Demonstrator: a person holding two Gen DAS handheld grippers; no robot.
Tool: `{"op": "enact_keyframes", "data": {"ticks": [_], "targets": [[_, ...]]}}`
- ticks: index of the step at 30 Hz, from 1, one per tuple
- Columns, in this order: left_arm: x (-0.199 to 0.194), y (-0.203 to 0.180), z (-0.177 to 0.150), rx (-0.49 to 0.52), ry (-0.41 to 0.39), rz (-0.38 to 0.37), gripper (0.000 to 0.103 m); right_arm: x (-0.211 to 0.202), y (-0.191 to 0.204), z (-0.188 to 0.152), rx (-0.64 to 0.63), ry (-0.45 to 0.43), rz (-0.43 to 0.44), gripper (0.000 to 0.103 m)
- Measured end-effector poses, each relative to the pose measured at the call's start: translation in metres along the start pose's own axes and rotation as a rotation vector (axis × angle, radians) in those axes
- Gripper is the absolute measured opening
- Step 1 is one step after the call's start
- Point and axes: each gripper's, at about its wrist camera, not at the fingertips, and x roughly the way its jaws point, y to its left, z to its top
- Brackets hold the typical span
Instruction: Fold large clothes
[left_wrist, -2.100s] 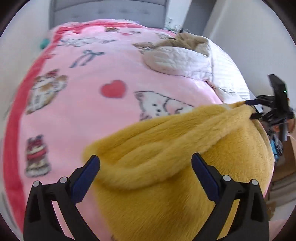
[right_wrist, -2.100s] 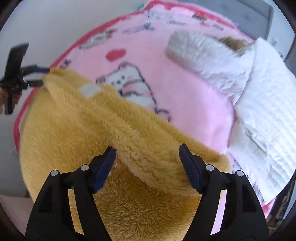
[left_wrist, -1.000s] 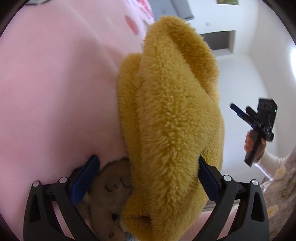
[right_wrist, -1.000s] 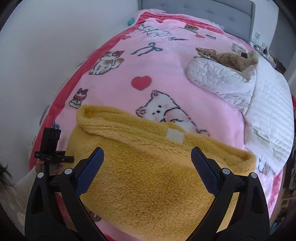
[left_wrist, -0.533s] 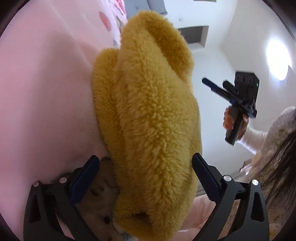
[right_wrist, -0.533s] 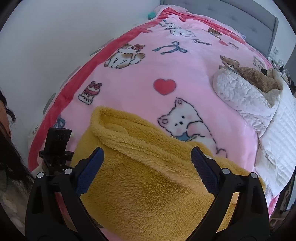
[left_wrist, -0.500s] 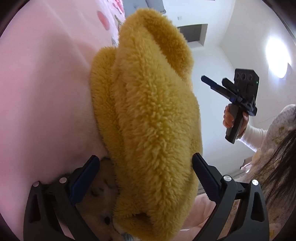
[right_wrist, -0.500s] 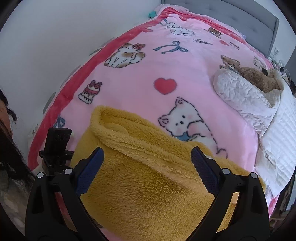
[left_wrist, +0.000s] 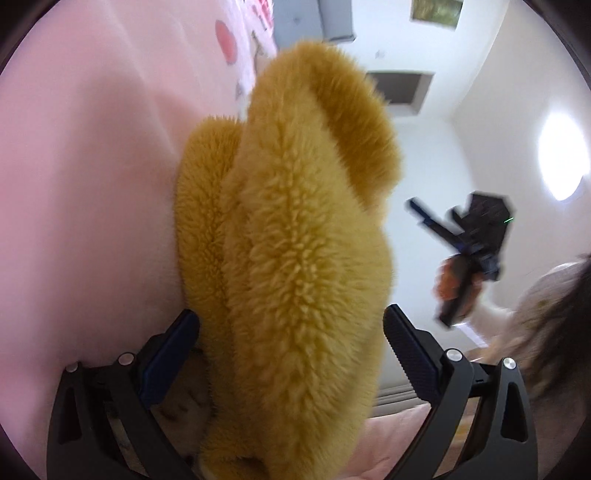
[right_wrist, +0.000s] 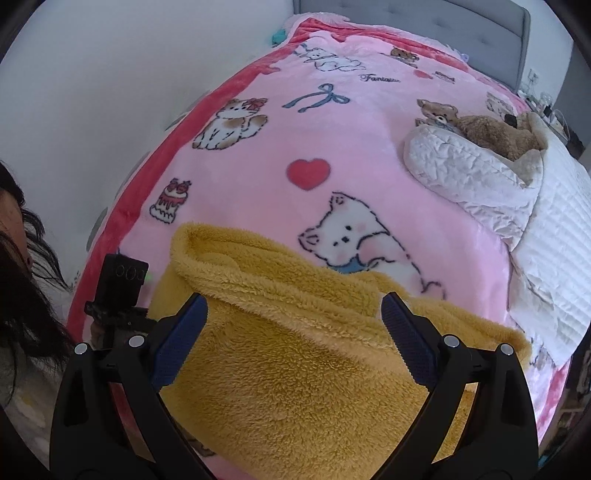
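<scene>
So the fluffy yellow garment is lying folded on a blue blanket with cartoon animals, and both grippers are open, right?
Not quite: the right wrist view shows the blanket is pink, not blue. The yellow garment does lie folded on it, with left gripper and right gripper open.

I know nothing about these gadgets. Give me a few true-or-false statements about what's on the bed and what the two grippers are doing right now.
1. The yellow fleece garment lies on a pink cartoon blanket. True.
2. The right gripper is clamped shut on the fleece. False: its jaws are spread wide, above the garment.
3. The left gripper has its jaws open on either side of a thick fleece edge. True.
4. A brown teddy bear rests on a white quilt. True.
5. The blanket's heart is blue. False: it is red.
</scene>
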Motion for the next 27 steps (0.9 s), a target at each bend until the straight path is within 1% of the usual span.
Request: {"op": "enact_keyframes", "data": {"ticks": [2, 4, 8, 12, 14, 16, 19, 20, 22, 24, 25, 27], "targets": [[0.01, -0.007, 0.004, 0.007, 0.037, 0.07, 0.098, -0.003, -0.003, -0.001, 0.015, -0.01, 0.0, 0.091], [0.014, -0.011, 0.004, 0.003, 0.045, 0.085, 0.098, -0.004, -0.002, -0.003, 0.01, -0.012, -0.002, 0.091], [0.007, -0.005, 0.008, -0.028, 0.006, 0.074, 0.098, -0.001, 0.007, -0.005, -0.017, 0.003, 0.009, 0.091], [0.017, -0.008, 0.022, 0.007, 0.035, 0.142, 0.099, -0.01, 0.017, -0.007, -0.046, -0.022, 0.019, 0.091], [0.026, -0.006, 0.028, -0.02, 0.051, 0.119, 0.099, -0.018, 0.017, -0.006, -0.04, -0.043, 0.022, 0.091], [0.028, -0.005, 0.034, -0.038, 0.062, 0.092, 0.099, -0.028, 0.012, -0.005, -0.003, -0.068, 0.036, 0.091], [0.042, -0.006, 0.042, -0.052, 0.115, 0.066, 0.099, -0.038, 0.003, -0.007, 0.044, -0.102, 0.043, 0.091], [0.05, -0.01, 0.044, -0.047, 0.131, 0.066, 0.099, -0.041, 0.001, -0.009, 0.053, -0.111, 0.038, 0.091], [0.069, -0.012, 0.047, -0.04, 0.154, 0.096, 0.099, -0.046, -0.004, -0.012, 0.062, -0.134, 0.027, 0.091], [0.079, -0.009, 0.05, -0.028, 0.192, 0.104, 0.099, -0.053, -0.014, -0.018, 0.074, -0.152, -0.011, 0.091], [0.081, -0.007, 0.052, -0.031, 0.206, 0.098, 0.099, -0.056, -0.021, -0.021, 0.089, -0.156, -0.025, 0.091], [0.086, -0.005, 0.058, -0.044, 0.245, 0.09, 0.099, -0.066, -0.041, -0.031, 0.162, -0.178, -0.036, 0.091]]}}
